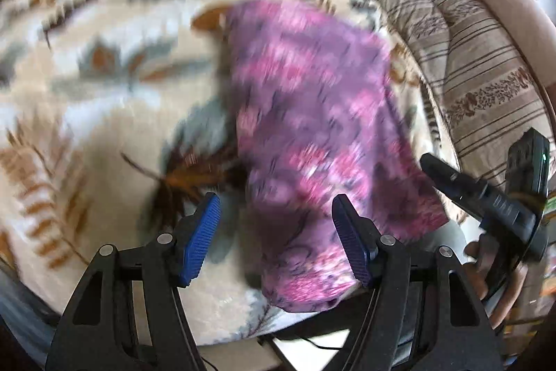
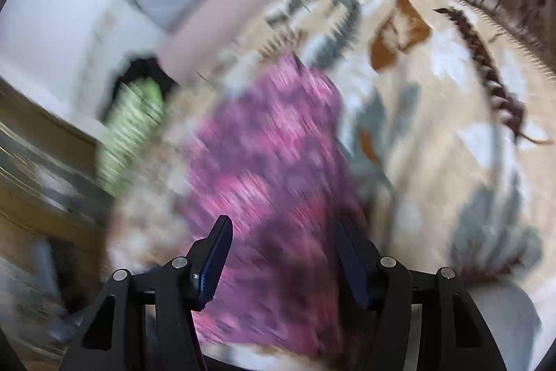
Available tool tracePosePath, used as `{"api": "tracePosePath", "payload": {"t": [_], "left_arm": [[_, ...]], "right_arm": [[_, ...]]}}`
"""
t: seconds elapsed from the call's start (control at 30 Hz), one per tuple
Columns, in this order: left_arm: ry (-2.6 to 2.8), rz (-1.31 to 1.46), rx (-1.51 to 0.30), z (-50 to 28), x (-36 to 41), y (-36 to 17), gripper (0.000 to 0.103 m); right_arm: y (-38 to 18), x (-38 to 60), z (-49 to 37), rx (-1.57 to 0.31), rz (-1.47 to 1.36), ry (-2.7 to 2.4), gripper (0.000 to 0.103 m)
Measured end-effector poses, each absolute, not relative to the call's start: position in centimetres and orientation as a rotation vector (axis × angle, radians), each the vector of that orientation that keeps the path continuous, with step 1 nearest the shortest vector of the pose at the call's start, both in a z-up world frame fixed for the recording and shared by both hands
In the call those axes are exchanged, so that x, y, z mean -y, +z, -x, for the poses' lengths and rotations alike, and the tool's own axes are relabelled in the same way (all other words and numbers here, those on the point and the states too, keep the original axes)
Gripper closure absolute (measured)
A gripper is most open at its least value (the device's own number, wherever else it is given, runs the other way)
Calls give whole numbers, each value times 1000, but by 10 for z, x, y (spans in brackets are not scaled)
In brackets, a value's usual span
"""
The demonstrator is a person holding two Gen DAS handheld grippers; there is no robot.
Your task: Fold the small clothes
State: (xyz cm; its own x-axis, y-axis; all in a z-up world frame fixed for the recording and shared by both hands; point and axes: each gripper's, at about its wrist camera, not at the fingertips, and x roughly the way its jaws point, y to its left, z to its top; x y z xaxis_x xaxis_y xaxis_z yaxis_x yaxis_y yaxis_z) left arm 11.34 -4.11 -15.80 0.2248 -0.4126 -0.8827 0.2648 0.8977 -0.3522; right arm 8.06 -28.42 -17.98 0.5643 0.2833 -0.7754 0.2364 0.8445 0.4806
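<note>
Pink-purple garment (image 1: pixel 312 134) flat on leaf-print blanket (image 1: pixel 104 93), 12–1 o'clock of left gripper (image 1: pixel 276 239). Both jaws wide, empty. Right gripper (image 2: pixel 283 261) over near hem. Judgement: pinch corners square, lift evenly w/o bunching.

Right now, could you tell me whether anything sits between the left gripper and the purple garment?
Nothing visible does. The left gripper is open just above the pink-and-purple garment, which lies on the patterned blanket. The right gripper is also open over it.
</note>
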Motion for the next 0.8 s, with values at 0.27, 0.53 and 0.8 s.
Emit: {"api": "tracePosePath", "payload": {"t": [0.27,0.53,0.8], "left_arm": [[-439,42,-1319,-104,67,-192,36],[-503,115,-1254,-108,56,-160,36],[-467,206,-1235,-179,54,-150,36]], "right_arm": [[-199,280,-72,-1128,-397,-177,97],[-176,311,-53,-992,-544,-38,84],[-165,360,-99,-885,-674,104,22]]}}
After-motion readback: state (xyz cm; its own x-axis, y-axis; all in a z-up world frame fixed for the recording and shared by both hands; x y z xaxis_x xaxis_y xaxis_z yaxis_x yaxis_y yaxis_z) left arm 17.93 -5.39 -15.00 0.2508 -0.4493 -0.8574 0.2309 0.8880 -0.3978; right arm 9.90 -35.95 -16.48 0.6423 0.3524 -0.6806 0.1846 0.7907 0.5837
